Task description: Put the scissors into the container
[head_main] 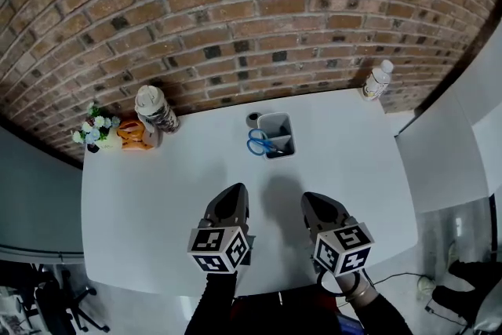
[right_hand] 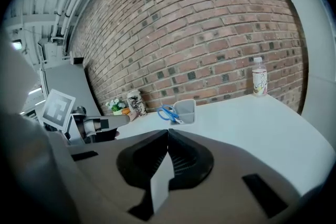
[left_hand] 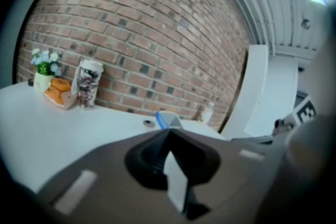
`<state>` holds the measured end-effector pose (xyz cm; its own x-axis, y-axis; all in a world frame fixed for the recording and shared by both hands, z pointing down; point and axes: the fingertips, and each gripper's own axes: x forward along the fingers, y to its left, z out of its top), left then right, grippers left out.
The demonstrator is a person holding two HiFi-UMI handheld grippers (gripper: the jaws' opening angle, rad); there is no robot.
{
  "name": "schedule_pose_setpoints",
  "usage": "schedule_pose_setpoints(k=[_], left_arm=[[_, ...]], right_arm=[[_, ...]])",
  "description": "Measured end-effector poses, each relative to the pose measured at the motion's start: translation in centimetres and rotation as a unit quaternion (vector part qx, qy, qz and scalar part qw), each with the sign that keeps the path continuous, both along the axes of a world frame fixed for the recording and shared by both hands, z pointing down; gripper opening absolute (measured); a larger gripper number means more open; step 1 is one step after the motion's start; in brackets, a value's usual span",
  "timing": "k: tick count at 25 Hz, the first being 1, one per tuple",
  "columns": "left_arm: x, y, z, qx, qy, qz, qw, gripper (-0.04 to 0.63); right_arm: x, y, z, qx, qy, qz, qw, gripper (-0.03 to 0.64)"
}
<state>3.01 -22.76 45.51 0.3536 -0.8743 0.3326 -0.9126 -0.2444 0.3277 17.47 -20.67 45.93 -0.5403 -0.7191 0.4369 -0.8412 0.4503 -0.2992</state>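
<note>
The blue-handled scissors [head_main: 258, 143] stand in the grey container [head_main: 279, 124] at the back middle of the white table [head_main: 149, 200], handles sticking out on its left side. In the right gripper view the scissors [right_hand: 168, 113] lean out of the container [right_hand: 186, 110]; in the left gripper view only a blue handle [left_hand: 160, 119] and the container's rim [left_hand: 170, 120] show. My left gripper [head_main: 234, 191] [left_hand: 168, 131] and right gripper [head_main: 314, 198] [right_hand: 168, 131] hover side by side near the table's front edge, well short of the container. Both are shut with nothing between them.
A patterned lidded cup [head_main: 155, 107], an orange object [head_main: 131, 133] and a small flower pot [head_main: 94, 129] stand at the back left by the brick wall. A plastic bottle [head_main: 377, 80] stands at the back right. A small round object [head_main: 252, 119] lies beside the container. White panel [head_main: 447, 145] at right.
</note>
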Motion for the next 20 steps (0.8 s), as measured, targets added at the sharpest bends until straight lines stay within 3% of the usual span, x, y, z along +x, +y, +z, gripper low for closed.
schedule_pose_setpoints(k=[13, 20], left_arm=[[-3.3, 5.5, -2.1, 0.019, -0.045, 0.002, 0.9988, 0.003], [-5.5, 8.4, -3.5, 0.031, -0.052, -0.011, 0.9981, 0.003]], right_arm=[[-2.3, 2.6, -2.4, 0.021, 0.004, -0.034, 0.999, 0.008], [-3.5, 4.6, -3.8, 0.037, 0.006, -0.051, 0.998, 0.008]])
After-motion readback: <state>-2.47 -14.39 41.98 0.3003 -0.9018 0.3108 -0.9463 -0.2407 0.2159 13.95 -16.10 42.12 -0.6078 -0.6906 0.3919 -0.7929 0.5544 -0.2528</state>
